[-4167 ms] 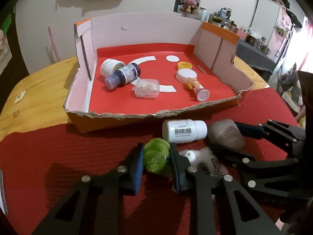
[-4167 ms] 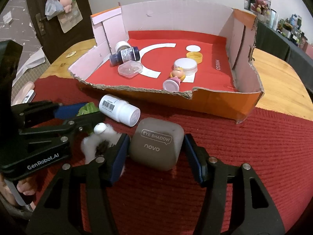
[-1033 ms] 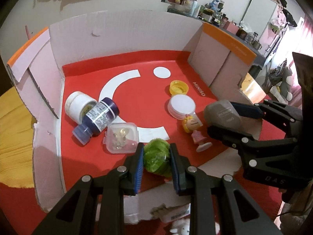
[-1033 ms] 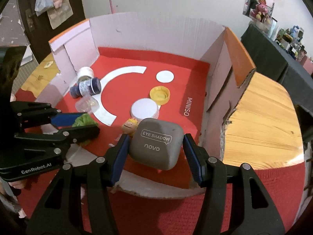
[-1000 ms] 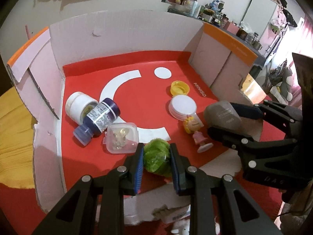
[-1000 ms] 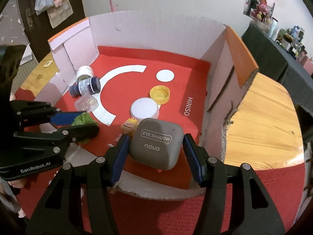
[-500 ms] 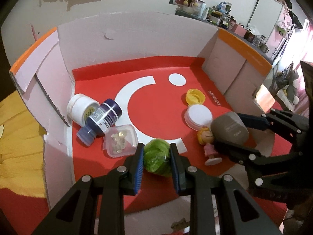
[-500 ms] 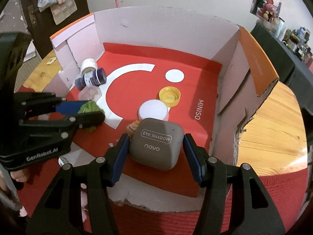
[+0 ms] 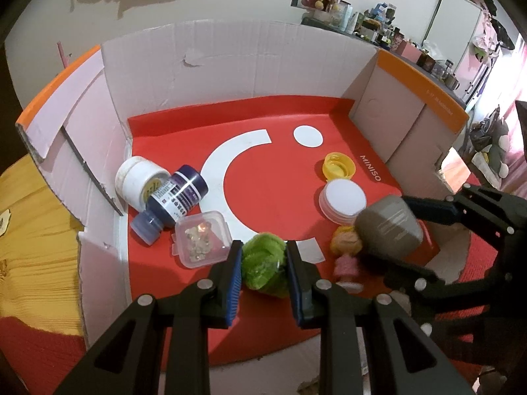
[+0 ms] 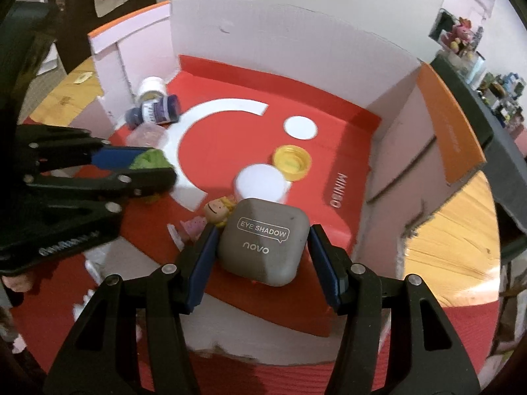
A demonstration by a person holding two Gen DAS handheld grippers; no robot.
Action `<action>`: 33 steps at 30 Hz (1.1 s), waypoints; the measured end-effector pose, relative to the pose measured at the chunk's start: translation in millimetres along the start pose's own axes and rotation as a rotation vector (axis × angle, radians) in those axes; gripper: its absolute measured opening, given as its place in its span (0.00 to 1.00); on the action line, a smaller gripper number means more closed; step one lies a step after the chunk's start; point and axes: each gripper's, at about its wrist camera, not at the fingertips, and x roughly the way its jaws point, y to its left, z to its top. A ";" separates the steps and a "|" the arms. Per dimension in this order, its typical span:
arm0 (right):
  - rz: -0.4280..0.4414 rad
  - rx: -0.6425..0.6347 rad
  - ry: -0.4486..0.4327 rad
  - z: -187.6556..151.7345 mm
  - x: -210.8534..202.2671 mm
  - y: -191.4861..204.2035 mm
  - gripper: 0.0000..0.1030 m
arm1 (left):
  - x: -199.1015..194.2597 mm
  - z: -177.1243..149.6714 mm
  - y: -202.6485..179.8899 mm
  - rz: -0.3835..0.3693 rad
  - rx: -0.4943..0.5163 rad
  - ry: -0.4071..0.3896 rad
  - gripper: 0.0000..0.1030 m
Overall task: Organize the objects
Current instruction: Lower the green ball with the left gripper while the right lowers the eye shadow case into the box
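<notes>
Eye-shadow case (image 10: 265, 242), grey, sits clamped between the pads of my right hand-held gripper (image 10: 263, 250), jaws about half spread around it, lid text facing up. It hangs over the red floor of the cardboard box (image 9: 237, 65), near the front-right corner; can't tell if it touches the floor.

Left hand-held gripper (image 9: 263, 265) is squeezed tight on a green crumpled ball (image 9: 263, 263), over the front-middle of the box floor.

Already in the box:
- white jar (image 9: 140, 181) on its side against the left wall, touching the dark blue bottle (image 9: 173, 200), also lying down
- clear lidded tub (image 9: 201, 238) just beside the blue bottle, close to my left pad
- yellow cap (image 9: 339, 166), open side up, with a white round lid (image 9: 342, 199) just in front of it
- small doll figure (image 9: 344, 251) lying between the green ball and the grey case, partly hidden by the case

Box rests on a wooden worktop (image 9: 29, 230) partly covered by red cloth (image 10: 461, 339).
</notes>
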 end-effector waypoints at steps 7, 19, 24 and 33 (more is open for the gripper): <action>0.097 0.076 0.018 -1.9 8.9 -10.8 0.53 | 0.7 -0.3 0.6 -0.003 0.001 0.000 0.25; 0.127 0.094 0.020 -1.9 9.4 -9.9 0.53 | 1.0 -1.3 1.5 -0.001 0.003 -0.001 0.25; 0.130 0.095 0.017 -1.6 9.7 -9.9 0.53 | 1.0 -1.8 0.9 -0.005 -0.003 0.000 0.26; 0.132 0.097 0.009 -4.0 6.8 -10.4 0.54 | 1.9 -1.8 1.5 -0.012 -0.003 0.001 0.27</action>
